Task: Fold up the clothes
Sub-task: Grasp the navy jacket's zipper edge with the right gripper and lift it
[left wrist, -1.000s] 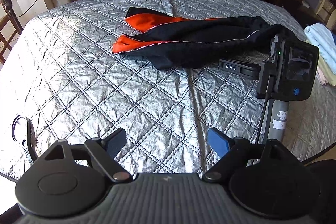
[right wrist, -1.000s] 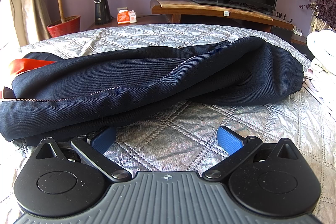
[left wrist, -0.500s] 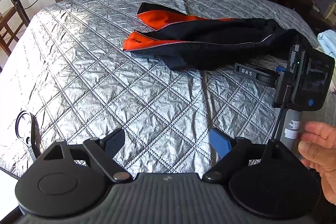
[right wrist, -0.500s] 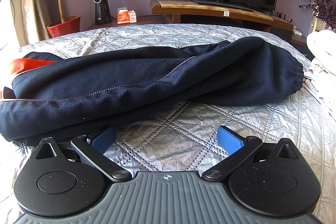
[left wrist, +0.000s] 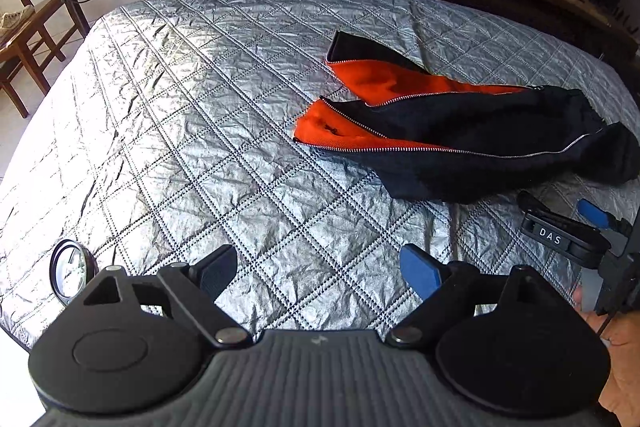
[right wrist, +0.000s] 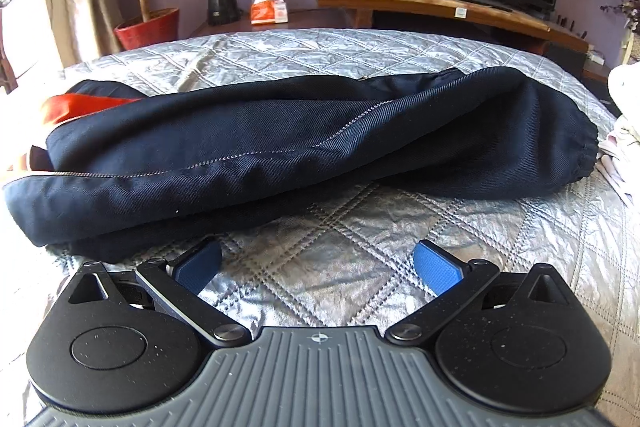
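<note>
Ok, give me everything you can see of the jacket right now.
The jacket is dark navy, a twill-looking weave, with bright orange lining and a silver zip. It lies unfolded and bunched lengthwise on the quilted silver cover, unzipped at one end so the lining shows; the other end is a gathered, elastic-looking hem. A pale stitched seam runs along it. Neither gripper touches it: the right gripper sits open just short of its near edge, the left gripper open, farther off.

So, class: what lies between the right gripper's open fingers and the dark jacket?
In the right wrist view, only bare quilted cover separates the right gripper from the jacket.
</note>
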